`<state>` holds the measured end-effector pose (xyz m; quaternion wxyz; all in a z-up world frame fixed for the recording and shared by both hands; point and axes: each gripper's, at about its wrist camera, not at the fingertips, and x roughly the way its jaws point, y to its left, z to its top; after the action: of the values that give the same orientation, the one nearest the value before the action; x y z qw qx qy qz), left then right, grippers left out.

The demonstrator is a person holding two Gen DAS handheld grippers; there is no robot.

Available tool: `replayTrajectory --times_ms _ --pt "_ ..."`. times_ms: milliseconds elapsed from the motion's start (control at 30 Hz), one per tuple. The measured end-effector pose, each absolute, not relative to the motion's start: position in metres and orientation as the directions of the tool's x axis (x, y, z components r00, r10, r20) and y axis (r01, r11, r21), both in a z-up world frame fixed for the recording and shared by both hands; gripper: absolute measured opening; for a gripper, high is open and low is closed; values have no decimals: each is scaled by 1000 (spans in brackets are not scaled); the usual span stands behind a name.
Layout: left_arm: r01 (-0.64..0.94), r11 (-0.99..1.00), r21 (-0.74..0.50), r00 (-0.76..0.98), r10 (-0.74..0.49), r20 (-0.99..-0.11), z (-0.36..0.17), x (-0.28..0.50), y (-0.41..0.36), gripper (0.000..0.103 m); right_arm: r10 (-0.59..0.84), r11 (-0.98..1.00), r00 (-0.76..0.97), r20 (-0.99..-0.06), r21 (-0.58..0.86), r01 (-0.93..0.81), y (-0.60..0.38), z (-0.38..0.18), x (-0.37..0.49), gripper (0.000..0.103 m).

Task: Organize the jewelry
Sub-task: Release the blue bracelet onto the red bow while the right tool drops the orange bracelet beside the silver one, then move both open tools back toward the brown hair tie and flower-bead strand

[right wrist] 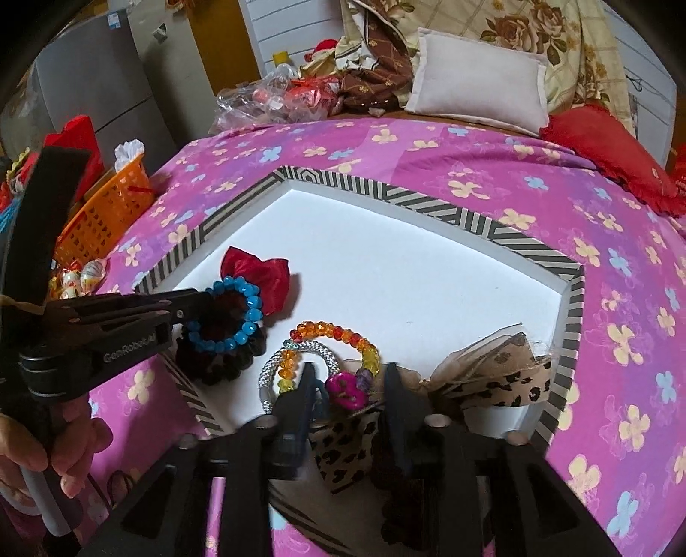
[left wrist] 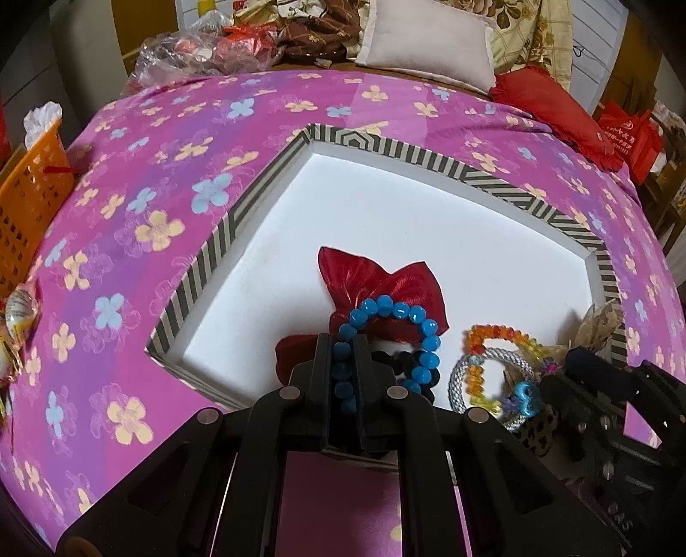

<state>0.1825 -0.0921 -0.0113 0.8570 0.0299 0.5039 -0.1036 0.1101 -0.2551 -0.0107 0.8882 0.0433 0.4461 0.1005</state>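
A striped-rim tray (left wrist: pixel 253 188) with a white floor lies on the pink bedspread; it shows in the right wrist view (right wrist: pixel 428 201) too. My left gripper (left wrist: pixel 346 342) is shut on a blue bead bracelet (left wrist: pixel 411 325), held above a red satin bow (left wrist: pixel 386 282) and a black scrunchie (right wrist: pixel 218 364). My right gripper (right wrist: pixel 349 377) is open around a pink charm (right wrist: pixel 345 387) on a leopard-print bow (right wrist: pixel 506 385), beside an orange-yellow bead bracelet (right wrist: pixel 330 332) and a silver rope bracelet (right wrist: pixel 274 364).
An orange basket (left wrist: pixel 30 201) and wrapped candies (left wrist: pixel 17 312) sit at the left bed edge. A white pillow (left wrist: pixel 428 38), a red cushion (left wrist: pixel 553 107) and plastic bags (left wrist: pixel 201 51) lie at the far end.
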Motion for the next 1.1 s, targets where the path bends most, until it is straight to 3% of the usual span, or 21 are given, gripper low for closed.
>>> replayTrajectory --times_ms 167,300,567,900,967,1033,1100 --pt "209 976 -55 465 -149 -873 -11 177 -91 24 222 975 596 -771 167 -147 -253 -1 100 43" --pt "203 976 -77 474 -166 -865 -7 170 -87 44 214 977 603 -769 163 -138 -253 2 91 43" --pt "201 978 -57 504 -153 -850 5 158 -84 62 211 977 608 -766 190 -99 -257 2 78 46" --pt "202 979 -28 541 -136 -830 17 134 -82 63 201 978 597 -777 197 -74 -256 0 61 47" --pt "198 980 -27 544 -133 -829 17 129 -81 63 200 977 603 -772 202 -66 -257 2 55 51" --pt "194 981 -27 544 -131 -829 18 124 -79 63 196 977 614 -764 204 -58 -258 4 50 61" --pt "187 982 -20 548 -121 -828 18 119 -78 63 188 979 624 -759 199 -53 -258 6 44 62"
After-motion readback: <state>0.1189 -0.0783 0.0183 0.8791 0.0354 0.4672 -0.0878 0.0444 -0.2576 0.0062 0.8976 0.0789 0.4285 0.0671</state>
